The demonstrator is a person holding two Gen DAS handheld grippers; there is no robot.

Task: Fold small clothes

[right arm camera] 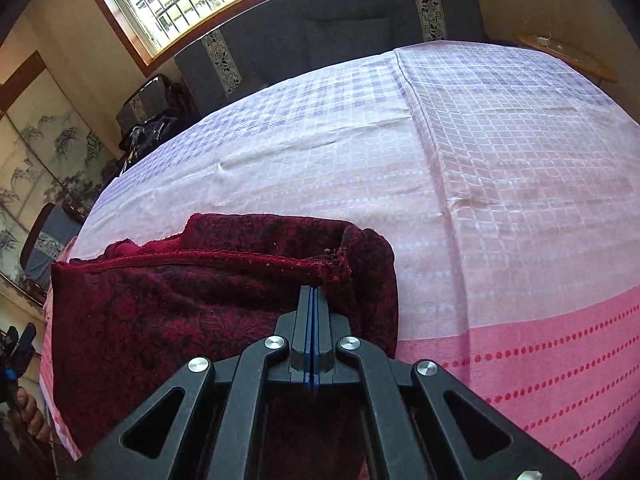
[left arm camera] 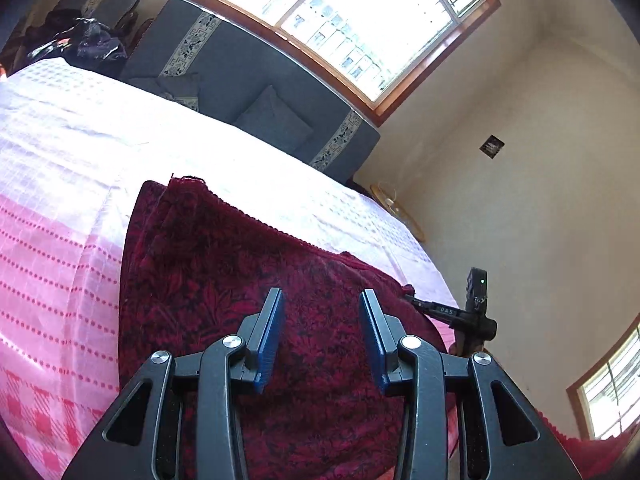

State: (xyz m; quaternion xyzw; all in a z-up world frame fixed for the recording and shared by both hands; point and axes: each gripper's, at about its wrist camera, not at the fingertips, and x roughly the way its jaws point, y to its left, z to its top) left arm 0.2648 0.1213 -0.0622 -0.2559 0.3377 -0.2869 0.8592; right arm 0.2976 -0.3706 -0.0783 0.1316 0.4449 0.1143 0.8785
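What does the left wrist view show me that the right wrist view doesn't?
Left wrist only: the left tool, open with nothing between its pads, above the dark red garment, and a wall socket.

Right wrist only: the right tool, shut, by the garment's raised hem corner, and a painted screen at the left.

Both: the garment on the pink checked bedcover, the grey sofa, a barred window.
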